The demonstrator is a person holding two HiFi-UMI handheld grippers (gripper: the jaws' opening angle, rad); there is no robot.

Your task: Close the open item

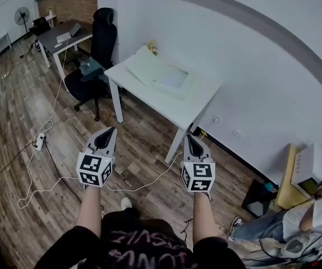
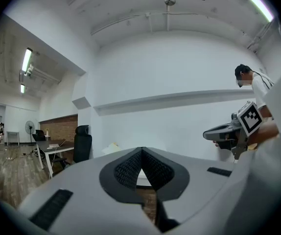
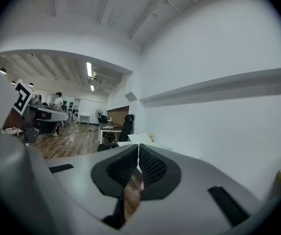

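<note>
A flat white box point(image 1: 171, 78) lies open on the white table point(image 1: 206, 97), its lid point(image 1: 141, 65) folded back toward the left. Both grippers hang in the air in front of the table, well short of it, over the wooden floor. My left gripper point(image 1: 113, 129) is shut and empty, as is my right gripper point(image 1: 188, 136). In the left gripper view the jaws meet at the tip point(image 2: 141, 151), with the box lid point(image 2: 112, 148) small beyond them. In the right gripper view the jaws point(image 3: 138, 147) also touch, with the lid point(image 3: 141, 138) just above them.
A black office chair point(image 1: 96, 55) stands left of the table, with a grey desk point(image 1: 65, 35) behind it. A white cable and power strip point(image 1: 39, 142) lie on the floor at left. A seated person point(image 1: 295, 223) and a yellow cabinet point(image 1: 289, 178) are at the lower right.
</note>
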